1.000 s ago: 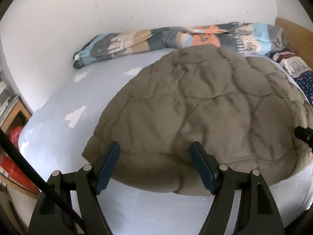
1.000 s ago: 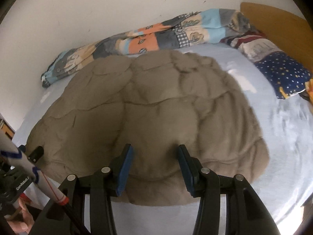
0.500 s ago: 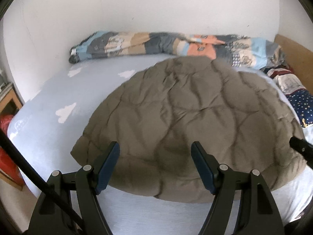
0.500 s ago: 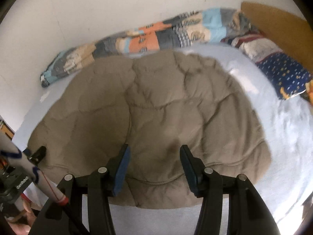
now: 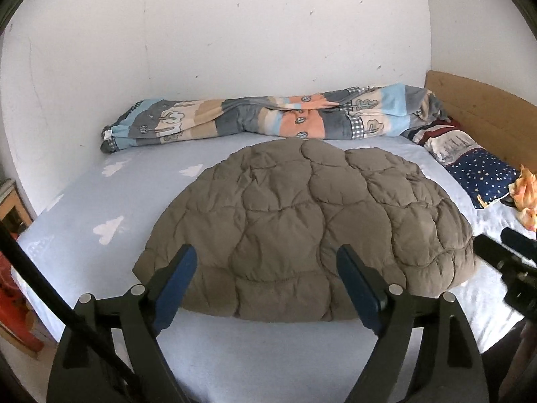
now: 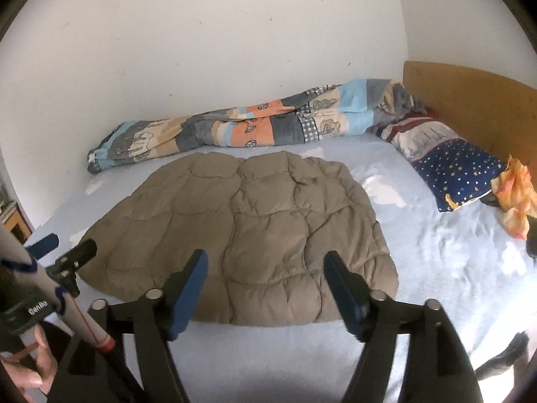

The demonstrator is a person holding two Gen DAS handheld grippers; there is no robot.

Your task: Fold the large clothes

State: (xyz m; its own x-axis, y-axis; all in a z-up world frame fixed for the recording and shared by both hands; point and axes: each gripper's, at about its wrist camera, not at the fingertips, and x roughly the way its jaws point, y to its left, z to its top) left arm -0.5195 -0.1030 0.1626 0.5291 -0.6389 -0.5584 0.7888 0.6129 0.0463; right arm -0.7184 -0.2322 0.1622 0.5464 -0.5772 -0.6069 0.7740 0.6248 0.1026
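Folded brown quilted coat (image 5: 302, 231) is seen lying mid-bed (image 5: 100, 201); both left tongs (image 5: 265, 285) and right tongs (image 6: 265, 285) are held apart, empty. A hand (image 6: 30, 366) is shown only in the right view.

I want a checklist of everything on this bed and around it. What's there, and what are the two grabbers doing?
Surface: bed with a pale blue cloud-print sheet.
Job's things: brown quilted coat lying flat in the middle, puffy.
Clutter: patchwork blanket bunched along the wall; starry pillow and orange cloth near the headboard.
Grippers: left gripper and right gripper both open, fingers above the coat's near edge, holding nothing.
Cables: a thin dark line crosses the left view's lower left corner; cannot tell what it is.
Surroundings: white wall; red thing on the floor at left.
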